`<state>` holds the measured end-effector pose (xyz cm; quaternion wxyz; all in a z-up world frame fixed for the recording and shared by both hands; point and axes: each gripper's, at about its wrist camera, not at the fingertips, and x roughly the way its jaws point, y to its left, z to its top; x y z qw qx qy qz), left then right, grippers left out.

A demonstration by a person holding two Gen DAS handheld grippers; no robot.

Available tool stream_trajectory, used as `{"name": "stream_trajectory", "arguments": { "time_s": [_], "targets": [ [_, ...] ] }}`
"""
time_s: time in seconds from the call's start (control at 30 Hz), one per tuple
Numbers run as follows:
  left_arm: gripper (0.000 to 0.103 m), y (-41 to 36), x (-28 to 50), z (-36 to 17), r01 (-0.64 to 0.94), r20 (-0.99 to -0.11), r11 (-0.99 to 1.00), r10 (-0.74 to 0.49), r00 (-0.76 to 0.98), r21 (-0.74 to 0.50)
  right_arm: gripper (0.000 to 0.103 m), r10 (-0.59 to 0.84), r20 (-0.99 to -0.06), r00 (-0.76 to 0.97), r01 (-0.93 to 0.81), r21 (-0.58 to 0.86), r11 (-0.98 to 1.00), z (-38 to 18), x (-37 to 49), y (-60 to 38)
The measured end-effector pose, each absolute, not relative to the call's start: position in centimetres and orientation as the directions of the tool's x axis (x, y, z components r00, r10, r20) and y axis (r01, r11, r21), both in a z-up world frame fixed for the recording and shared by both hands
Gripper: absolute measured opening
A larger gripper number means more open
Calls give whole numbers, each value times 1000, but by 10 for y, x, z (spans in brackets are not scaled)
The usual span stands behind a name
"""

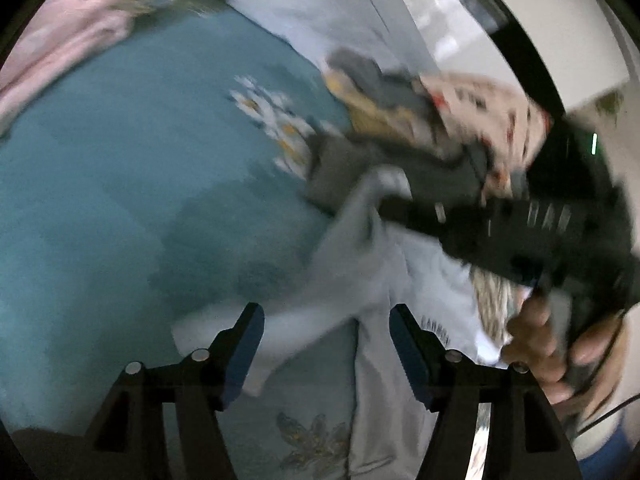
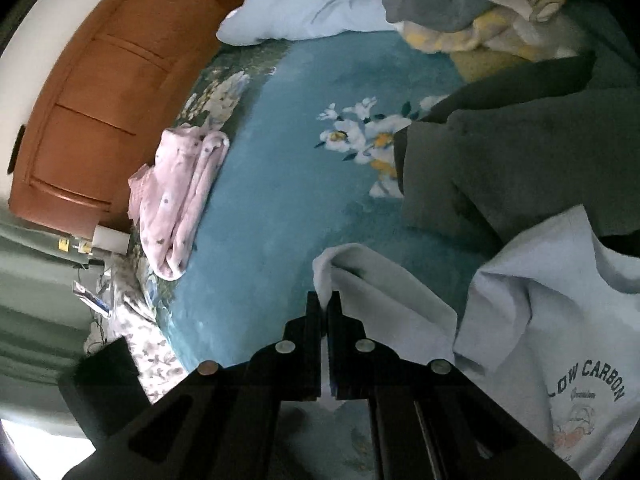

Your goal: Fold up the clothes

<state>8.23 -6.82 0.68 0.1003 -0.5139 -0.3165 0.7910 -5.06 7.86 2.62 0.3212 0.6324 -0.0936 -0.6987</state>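
Observation:
A pale blue sweatshirt (image 2: 560, 320) printed "LOW CARBON" lies on the teal flowered bedspread (image 2: 280, 200). My right gripper (image 2: 325, 300) is shut on the sweatshirt's sleeve cuff (image 2: 340, 268), lifted off the bed. In the blurred left wrist view the same sweatshirt (image 1: 420, 280) stretches across, its sleeve (image 1: 352, 240) pulled up by the right gripper (image 1: 390, 200), held by a person's hand (image 1: 536, 340). My left gripper (image 1: 326, 340) hangs open above the sleeve, and its blue pads (image 1: 244, 344) touch nothing.
A dark green garment (image 2: 500, 152) lies right of the sweatshirt. A folded pink garment (image 2: 180, 192) rests at the bed's left edge by a wooden headboard (image 2: 100, 100). A pile of pillows and clothes (image 2: 440, 12) fills the far end.

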Motion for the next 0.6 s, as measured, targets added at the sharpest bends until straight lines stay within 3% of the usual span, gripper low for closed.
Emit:
{"name": "stream_trajectory", "arguments": {
  "time_s": [0.23,0.27,0.3,0.37,0.47,0.53,0.57,0.6],
  "targets": [
    [64,-54,55,-22,175,-781,-799,473,-408,-575,3,-511,-860,8,299,490,-819,18,-57,78],
    [53,-53,54,-24,165,-776,-798,480,-408,-580,3,-503,-864,8,295,482,-825,16,-58,77],
    [35,-52,53,-25,156,-772,-796,488,-408,-585,3,-495,-869,8,293,476,-830,15,-59,76],
    [16,-53,54,-27,149,-761,-787,502,-411,-599,4,-481,-877,10,289,462,-838,13,-61,73],
    [11,-67,57,-24,167,-737,-762,508,-445,-626,4,-464,-886,9,282,447,-849,13,-62,71],
    [10,-85,62,-19,195,-712,-734,501,-492,-651,18,-469,-883,1,285,450,-846,19,-62,73],
    [10,-95,63,-16,207,-711,-729,494,-501,-652,46,-471,-882,-3,287,451,-845,22,-61,74],
    [9,-105,64,-13,218,-711,-726,486,-508,-652,63,-479,-878,-9,290,456,-841,26,-61,76]
  ]
}}
